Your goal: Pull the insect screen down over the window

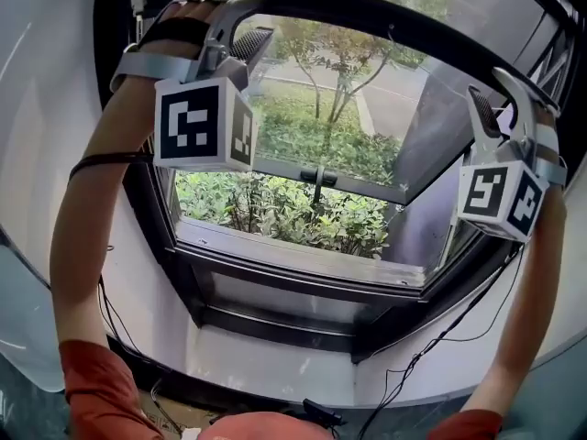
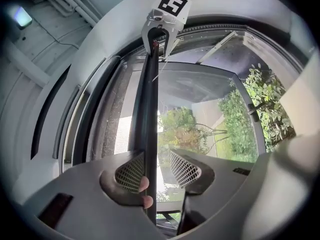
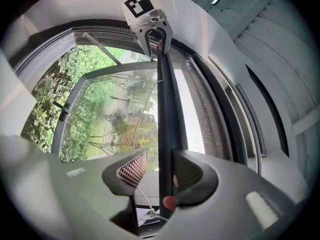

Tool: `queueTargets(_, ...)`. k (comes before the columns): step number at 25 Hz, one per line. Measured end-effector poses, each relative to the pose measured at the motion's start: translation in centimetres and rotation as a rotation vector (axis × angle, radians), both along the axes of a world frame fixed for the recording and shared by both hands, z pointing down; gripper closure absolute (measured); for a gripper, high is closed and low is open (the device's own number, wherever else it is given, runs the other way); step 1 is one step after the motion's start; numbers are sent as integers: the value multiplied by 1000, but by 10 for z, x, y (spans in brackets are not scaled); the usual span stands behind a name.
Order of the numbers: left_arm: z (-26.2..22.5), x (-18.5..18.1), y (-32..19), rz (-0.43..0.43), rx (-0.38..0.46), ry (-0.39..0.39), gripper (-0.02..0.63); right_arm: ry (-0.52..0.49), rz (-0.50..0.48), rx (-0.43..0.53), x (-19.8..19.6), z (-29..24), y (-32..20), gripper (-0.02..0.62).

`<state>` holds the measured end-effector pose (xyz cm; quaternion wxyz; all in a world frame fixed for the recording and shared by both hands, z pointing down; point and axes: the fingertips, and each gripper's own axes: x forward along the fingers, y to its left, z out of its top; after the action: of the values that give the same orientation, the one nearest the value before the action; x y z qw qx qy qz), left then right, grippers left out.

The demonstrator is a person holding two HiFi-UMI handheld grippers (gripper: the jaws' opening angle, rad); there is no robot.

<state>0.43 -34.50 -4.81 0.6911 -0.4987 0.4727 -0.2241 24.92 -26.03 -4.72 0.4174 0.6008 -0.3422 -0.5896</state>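
Note:
The insect screen's dark pull bar [image 1: 367,12] spans the top of the window. My left gripper [image 1: 246,46] and right gripper [image 1: 483,115] are raised to it, one near each end. In the left gripper view the bar [image 2: 147,129] runs between the jaws of the left gripper [image 2: 157,166] and lies against the left pad [image 2: 131,171], with a gap to the other pad. In the right gripper view the bar [image 3: 165,124] passes through the right gripper [image 3: 160,168] and rests on the right pad [image 3: 190,173], clear of the left one. Grey screen mesh [image 2: 107,119] hangs behind the bar.
The glass casement [image 1: 367,168] is swung outward, its handle [image 1: 319,178] in the middle, with bushes and trees beyond. A white sill [image 1: 275,351] lies below the dark frame. Thin cables [image 1: 440,337] trail down the wall at the lower right.

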Motion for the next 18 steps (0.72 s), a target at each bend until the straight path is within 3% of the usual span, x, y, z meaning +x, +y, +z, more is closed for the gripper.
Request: queueTargets(18,118,-2,1,23,-105,-43,443,-32,10,-104,-3,120,3,418)
